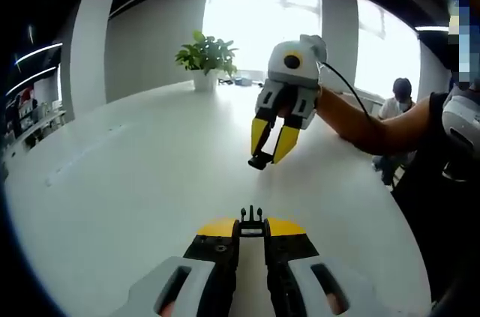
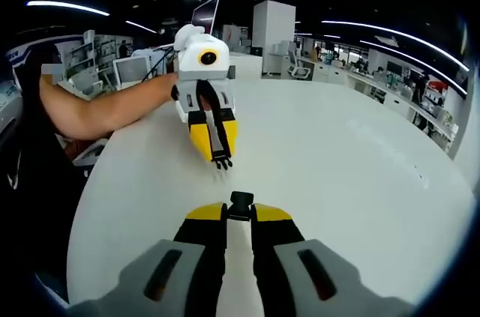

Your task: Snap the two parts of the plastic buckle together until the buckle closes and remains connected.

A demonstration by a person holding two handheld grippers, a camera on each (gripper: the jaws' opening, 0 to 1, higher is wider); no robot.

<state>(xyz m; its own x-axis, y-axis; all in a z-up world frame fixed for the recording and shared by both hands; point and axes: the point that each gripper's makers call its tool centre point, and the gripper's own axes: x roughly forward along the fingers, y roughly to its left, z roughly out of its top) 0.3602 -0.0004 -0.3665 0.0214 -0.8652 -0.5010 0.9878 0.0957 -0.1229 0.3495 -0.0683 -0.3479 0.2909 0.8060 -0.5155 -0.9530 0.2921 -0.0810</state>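
Observation:
In the left gripper view my left gripper (image 1: 252, 230) is shut on the black pronged buckle part (image 1: 252, 218), whose prongs point forward over the white table (image 1: 127, 182). Ahead of it my right gripper (image 1: 269, 148) hangs above the table, its yellow fingers pinching the black socket part (image 1: 259, 160). In the right gripper view my right gripper (image 2: 240, 215) is shut on that socket part (image 2: 241, 203). The left gripper (image 2: 214, 140) faces it and holds the pronged part (image 2: 220, 159). A small gap separates the two parts, and they roughly face each other.
A potted plant (image 1: 206, 57) stands at the table's far edge by bright windows. A person's bare forearm (image 2: 105, 111) reaches in behind the left gripper. Another person (image 1: 397, 100) sits beyond the table. Desks and monitors (image 2: 131, 70) lie behind the table (image 2: 360, 159).

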